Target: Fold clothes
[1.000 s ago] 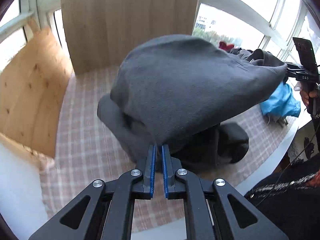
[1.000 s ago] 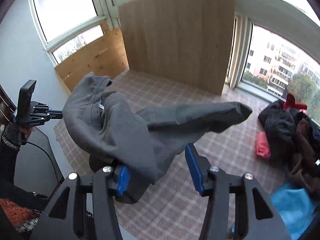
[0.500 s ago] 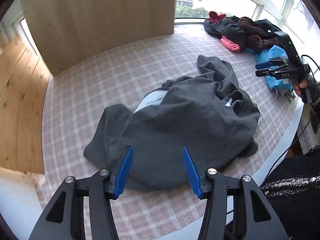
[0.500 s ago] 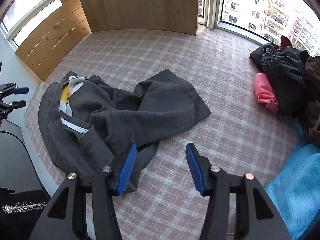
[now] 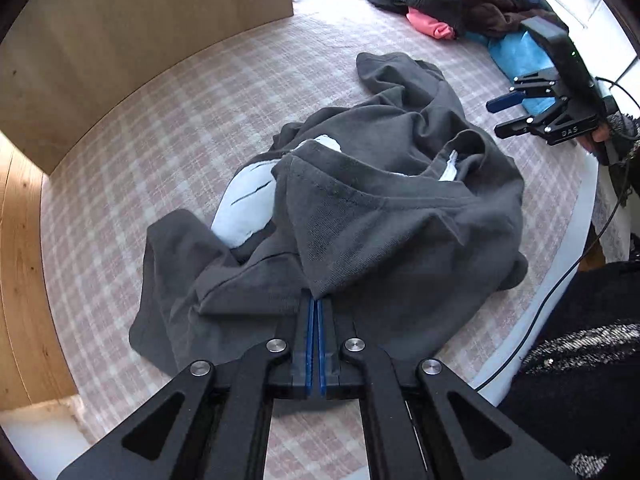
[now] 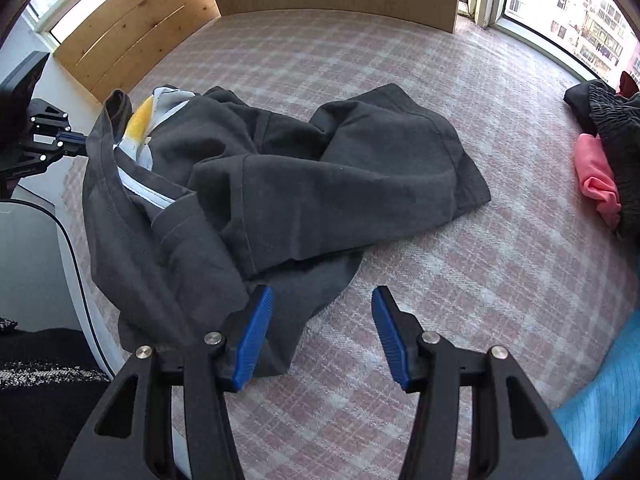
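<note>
From the left wrist camera I see my left gripper point(image 5: 314, 308) with its jaws pressed together on a fold of the dark grey garment point(image 5: 384, 216) — the cloth comes right down into the blue pads at the near edge of the desk point(image 5: 160, 112). The garment lies crumpled across the middle of the checked pink cloth that covers the desk, with a pale blue-white lining point(image 5: 248, 204) showing on its left side. At the far right corner sits a pile of clothes point(image 5: 452, 0), dark and brown pieces with a pink one and a blue one beside them. My right gripper point(image 5: 508, 116) shows at the right edge, held in a hand, clear of the garment, jaws apart.

From the right wrist camera my right gripper point(image 6: 322, 334) has its jaws wide apart, nothing between them — the left pad sits just over the garment's point(image 6: 312, 192) near hem, the right pad over bare checked cloth. The garment spreads from the left edge of the desk point(image 6: 480, 280) toward its middle, a yellow patch point(image 6: 140, 120) and a white stripe visible in its folds. My left gripper point(image 6: 70, 138) is at the far left, at the garment's edge. The pink piece point(image 6: 596, 180) and dark clothes lie at the right edge.
</note>
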{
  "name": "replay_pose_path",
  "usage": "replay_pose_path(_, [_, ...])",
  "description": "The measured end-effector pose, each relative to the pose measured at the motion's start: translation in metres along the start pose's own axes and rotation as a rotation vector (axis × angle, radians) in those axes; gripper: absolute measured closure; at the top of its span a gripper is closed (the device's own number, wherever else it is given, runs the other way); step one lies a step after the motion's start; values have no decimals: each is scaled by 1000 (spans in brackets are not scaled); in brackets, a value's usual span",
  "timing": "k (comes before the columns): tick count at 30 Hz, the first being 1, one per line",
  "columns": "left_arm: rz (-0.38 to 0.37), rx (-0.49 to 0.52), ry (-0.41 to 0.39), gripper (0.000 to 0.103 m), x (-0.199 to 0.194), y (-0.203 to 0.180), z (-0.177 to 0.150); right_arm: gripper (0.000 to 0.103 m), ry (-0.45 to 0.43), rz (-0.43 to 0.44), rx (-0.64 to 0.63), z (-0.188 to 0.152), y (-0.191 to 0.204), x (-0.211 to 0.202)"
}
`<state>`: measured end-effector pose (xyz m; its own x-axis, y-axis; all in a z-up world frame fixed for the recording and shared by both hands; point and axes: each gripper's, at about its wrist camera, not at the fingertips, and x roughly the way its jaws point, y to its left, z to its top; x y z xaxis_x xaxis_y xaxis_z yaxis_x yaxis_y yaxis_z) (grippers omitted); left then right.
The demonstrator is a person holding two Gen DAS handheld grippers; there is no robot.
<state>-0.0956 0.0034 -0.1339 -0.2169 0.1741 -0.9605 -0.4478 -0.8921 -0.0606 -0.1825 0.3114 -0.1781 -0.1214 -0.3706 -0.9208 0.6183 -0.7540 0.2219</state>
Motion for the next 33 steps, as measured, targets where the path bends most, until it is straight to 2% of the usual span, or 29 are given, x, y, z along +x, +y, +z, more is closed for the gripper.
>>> replay_pose_path(4, [-4,-150,-46,102,-41,19,-54,50,14,44,-63,8,22,9])
replay_pose_path(8, [-17,-240,-65,102,-55,23,-92,50,16,46,-126,18,43,17])
replay_pose_path(11, [-10,-243,-47,102,-45,16,-102,50,29,20,-175,23,54,26])
replay_pose_path(17, [-4,-251,-43,102,-29,12,-99,50,29,-4,-239,24,67,43])
replay_pose_path(18, [-3,-257,-53,102,-31,14,-97,52,27,4,-244,23,68,42])
replay_pose_path(19, [-6,-264,-67,102,-35,15,-96,63,19,18,-247,24,69,40])
replay_pose_path(20, [-10,-270,-81,102,-38,17,-95,69,11,32,-249,24,69,37])
replay_pose_path(22, [-18,-283,-110,102,-48,20,-92,90,-27,24,-233,30,67,26])
replay_pose_path(23, [-24,-288,-125,102,-53,21,-91,95,-51,23,-220,35,65,19])
replay_pose_path(25, [-51,-297,-160,102,-64,20,-88,97,-125,4,-170,48,56,1])
replay_pose_path(27, [-92,-296,-192,102,-72,14,-85,96,-201,-119,-119,65,50,-16])
replay_pose_path(28, [-114,-288,-205,102,-75,8,-83,93,-187,-117,-103,72,50,-21])
replay_pose_path(29, [-126,-264,-209,102,-77,0,-81,91,-164,-102,-88,79,51,-26])
replay_pose_path(31, [-150,-219,-217,102,-80,-17,-78,64,-136,-7,-61,73,70,-32])
replay_pose_path(33, [-165,-204,-222,102,-79,-28,-77,53,-110,95,-35,65,91,-38])
